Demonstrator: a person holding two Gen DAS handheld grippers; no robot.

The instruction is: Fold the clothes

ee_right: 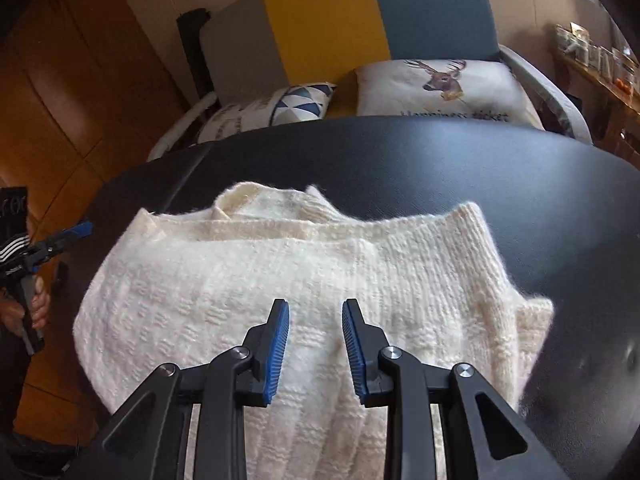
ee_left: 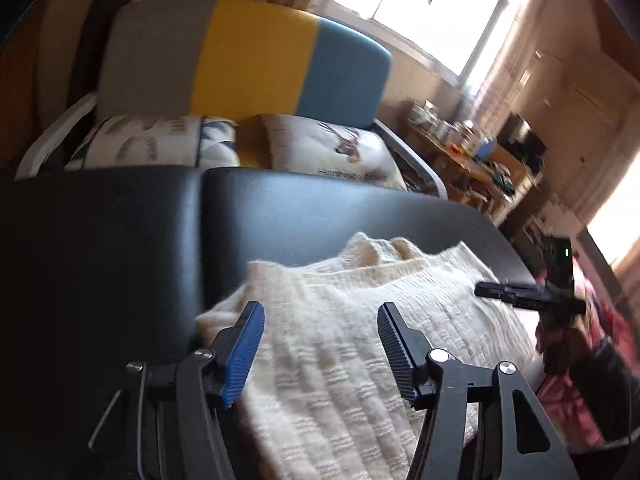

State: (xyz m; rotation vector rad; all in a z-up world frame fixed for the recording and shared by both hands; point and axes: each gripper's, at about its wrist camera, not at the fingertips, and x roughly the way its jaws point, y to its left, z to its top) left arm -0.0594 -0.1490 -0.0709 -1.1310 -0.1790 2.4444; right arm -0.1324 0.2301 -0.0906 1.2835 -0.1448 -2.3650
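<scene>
A cream knitted sweater lies on the dark tabletop, already doubled over on itself: a layered edge runs across its far side, and a ribbed flap sticks out at its right. Whether more folds are wanted or this bundle is finished, the pictures do not settle.

The right gripper hangs directly above the near middle of the sweater, pointing across it toward the sofa. Its blue-padded fingers stand a moderate way apart and nothing is between them. The sweater spreads to both sides of it, so the garment's long axis runs left to right across this gripper's line of sight, and the ribbed flap is to its right and a little ahead.

The left gripper sits over the sweater's near left part, its fingers spread wider and likewise empty. From the left wrist view the knit runs away forward and to the right, with the left edge just beside its left finger.

So each gripper is nearer its own end of the bundle: the right one has the flap side, the left one the left edge. Any fold along the long axis would call on both together.
</scene>
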